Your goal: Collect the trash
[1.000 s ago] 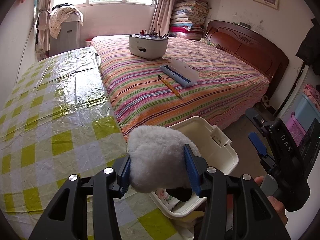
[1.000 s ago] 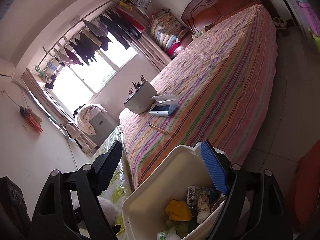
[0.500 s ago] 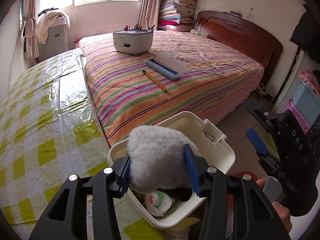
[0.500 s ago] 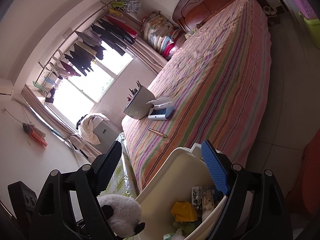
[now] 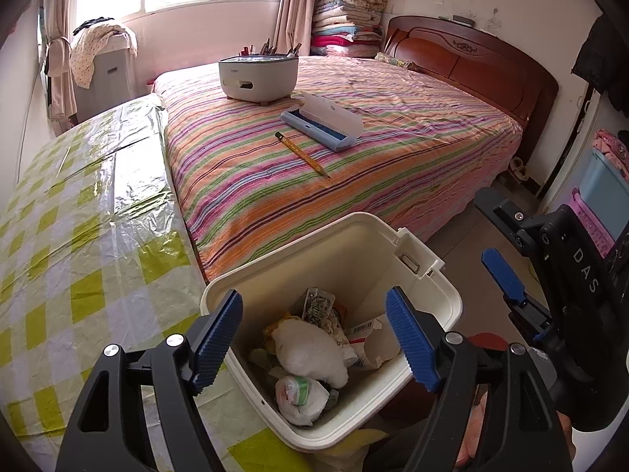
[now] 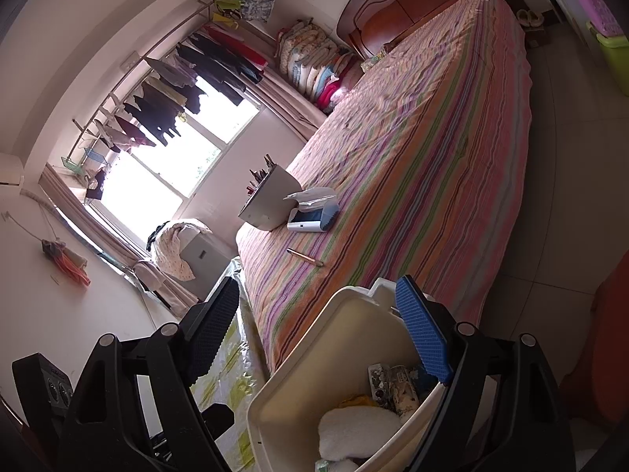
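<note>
A: Trash bin (image 5: pixel 428 303), cream plastic, sits between the checked table (image 5: pixel 78 236) and the striped bed (image 5: pixel 354 149), its lid off. Where is the fluffy white toy (image 5: pixel 310 348)?

B: Inside the bin, lying on top of wrappers and a knotted white bag (image 5: pixel 300 393). The right wrist view shows it (image 6: pixel 361 430) too, low in the bin (image 6: pixel 314 354).

A: And the left gripper (image 5: pixel 314 338)?

B: Its jaws have just been opening and now stand wide apart above the bin's mouth, nothing between the blue pads (image 5: pixel 218 338); the toy lies below them, untouched.

A: The right gripper (image 6: pixel 318 336)?

B: Jaws wide too. One blue pad (image 6: pixel 422 334) lies at the bin's far rim, the dark one (image 6: pixel 214 330) outside the near wall. Whether either presses on the plastic, I cannot tell. From the left view it (image 5: pixel 507 287) shows just beside the bin's latch corner.

A: Anything else on the bed?

B: A pencil (image 5: pixel 302 155), an open blue case (image 5: pixel 322 124) behind it, and a white holder (image 5: pixel 257 76) full of pens further back.
</note>
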Motion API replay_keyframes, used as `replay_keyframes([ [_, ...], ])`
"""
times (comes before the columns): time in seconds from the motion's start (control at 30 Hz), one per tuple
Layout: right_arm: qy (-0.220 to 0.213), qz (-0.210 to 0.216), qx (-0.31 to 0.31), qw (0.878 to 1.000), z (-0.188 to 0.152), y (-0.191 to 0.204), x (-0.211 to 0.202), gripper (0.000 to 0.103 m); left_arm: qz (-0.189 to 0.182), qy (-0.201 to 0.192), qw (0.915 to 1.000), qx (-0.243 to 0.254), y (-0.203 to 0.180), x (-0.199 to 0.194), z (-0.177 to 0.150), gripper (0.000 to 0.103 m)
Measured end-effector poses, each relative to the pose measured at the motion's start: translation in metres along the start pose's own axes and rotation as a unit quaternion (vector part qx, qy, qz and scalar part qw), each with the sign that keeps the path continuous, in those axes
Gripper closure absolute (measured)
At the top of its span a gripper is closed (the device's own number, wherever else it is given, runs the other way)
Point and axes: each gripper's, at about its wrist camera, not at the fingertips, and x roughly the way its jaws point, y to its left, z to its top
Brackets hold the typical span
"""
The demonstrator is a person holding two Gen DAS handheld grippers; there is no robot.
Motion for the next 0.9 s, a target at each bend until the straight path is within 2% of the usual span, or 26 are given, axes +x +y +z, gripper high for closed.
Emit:
replay_keyframes([
  [0.23,0.005,0.000,-0.017,1.000,-0.002,0.006,0.001,0.022,0.047,-0.031,0.9984,0.005,0.008,-0.027,-0.014,0.029],
  [0.43,0.008,-0.015,-0.084,0.996,-0.013,0.029,0.000,0.020,0.106,-0.041,0.9935,0.008,0.020,-0.048,-0.031,0.029],
  [0.53,0.017,-0.029,-0.126,0.991,-0.023,0.041,-0.004,0.020,0.133,-0.042,0.9902,0.009,0.027,-0.056,-0.039,0.029],
  [0.73,0.041,-0.063,-0.209,0.975,-0.046,0.065,-0.032,0.018,0.157,-0.039,0.9868,0.005,0.041,-0.070,-0.055,0.029],
  [0.9,0.048,-0.080,-0.263,0.960,-0.063,0.085,-0.064,0.017,0.154,-0.038,0.9874,0.001,0.048,-0.080,-0.069,0.029],
])
